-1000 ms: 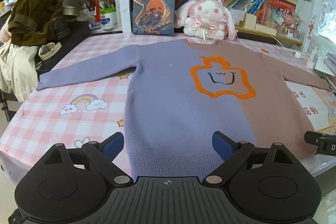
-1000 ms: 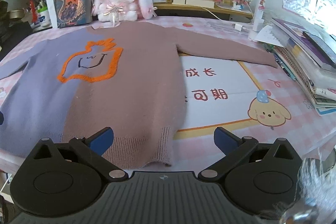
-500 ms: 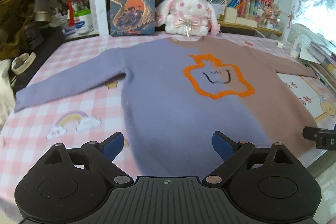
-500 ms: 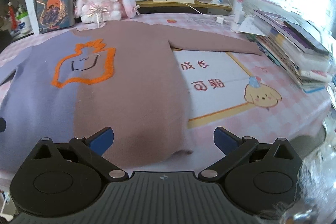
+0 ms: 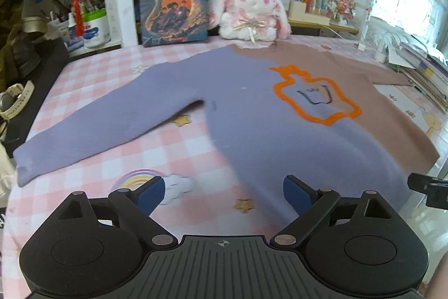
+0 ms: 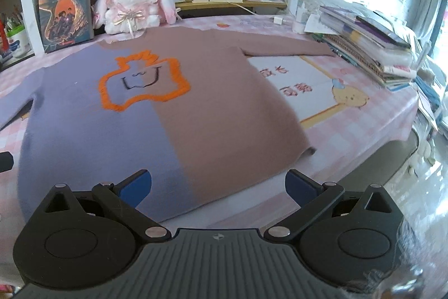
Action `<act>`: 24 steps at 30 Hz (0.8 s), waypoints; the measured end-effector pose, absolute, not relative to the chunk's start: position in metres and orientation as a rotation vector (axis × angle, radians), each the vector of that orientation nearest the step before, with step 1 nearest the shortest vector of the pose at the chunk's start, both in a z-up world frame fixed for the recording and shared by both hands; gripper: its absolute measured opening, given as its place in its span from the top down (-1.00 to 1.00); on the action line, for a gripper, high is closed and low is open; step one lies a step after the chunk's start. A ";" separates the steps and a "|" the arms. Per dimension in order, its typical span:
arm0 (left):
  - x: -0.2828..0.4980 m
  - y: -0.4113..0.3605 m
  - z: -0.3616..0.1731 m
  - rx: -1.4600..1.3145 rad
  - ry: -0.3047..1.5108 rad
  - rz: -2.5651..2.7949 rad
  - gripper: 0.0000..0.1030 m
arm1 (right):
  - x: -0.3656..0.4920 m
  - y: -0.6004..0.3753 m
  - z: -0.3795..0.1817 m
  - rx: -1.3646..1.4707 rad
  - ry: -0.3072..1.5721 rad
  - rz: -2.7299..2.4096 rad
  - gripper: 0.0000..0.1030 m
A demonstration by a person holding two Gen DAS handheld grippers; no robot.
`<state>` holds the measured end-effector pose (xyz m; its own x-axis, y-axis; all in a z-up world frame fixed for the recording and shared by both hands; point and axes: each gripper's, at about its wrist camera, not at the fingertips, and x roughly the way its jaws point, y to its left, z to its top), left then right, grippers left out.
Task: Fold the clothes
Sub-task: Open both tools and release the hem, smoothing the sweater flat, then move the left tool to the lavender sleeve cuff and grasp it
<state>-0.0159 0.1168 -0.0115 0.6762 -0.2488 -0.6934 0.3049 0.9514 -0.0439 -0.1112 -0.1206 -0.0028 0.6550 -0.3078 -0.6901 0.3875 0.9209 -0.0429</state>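
A purple-and-brown sweater [image 5: 280,114] lies flat, sleeves outstretched, on the checked table [image 5: 173,142], its collar far by a plush rabbit [image 5: 249,16], while the left gripper [image 5: 224,192] and right gripper [image 6: 218,184] hover at its near hem, both spread and empty.

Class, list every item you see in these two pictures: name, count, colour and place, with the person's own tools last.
sweater: one, half purple, half brown with an orange outline, flat on the table.
tablecloth: one, pink checked, under the sweater.
plush rabbit: one, white and pink, behind the collar.
book: one, dark cover, upright left of the rabbit.
stack of books: one, mixed colours, at the table's right edge.
left gripper: one, black with blue pads, open above the purple hem.
right gripper: one, same, open above the brown hem.
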 end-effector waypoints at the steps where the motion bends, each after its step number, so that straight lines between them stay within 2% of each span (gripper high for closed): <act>1: -0.015 0.123 -0.012 0.072 0.768 -0.307 -0.82 | -0.110 -0.114 -0.002 0.110 0.760 -0.395 -1.00; 14: 0.009 0.214 -0.016 -0.131 0.745 -0.118 -0.82 | -0.090 -0.060 0.008 0.029 0.733 -0.339 -1.00; 24: 0.025 0.261 -0.028 -0.303 0.737 0.065 -0.82 | -0.085 -0.057 0.008 0.002 0.750 -0.356 -0.99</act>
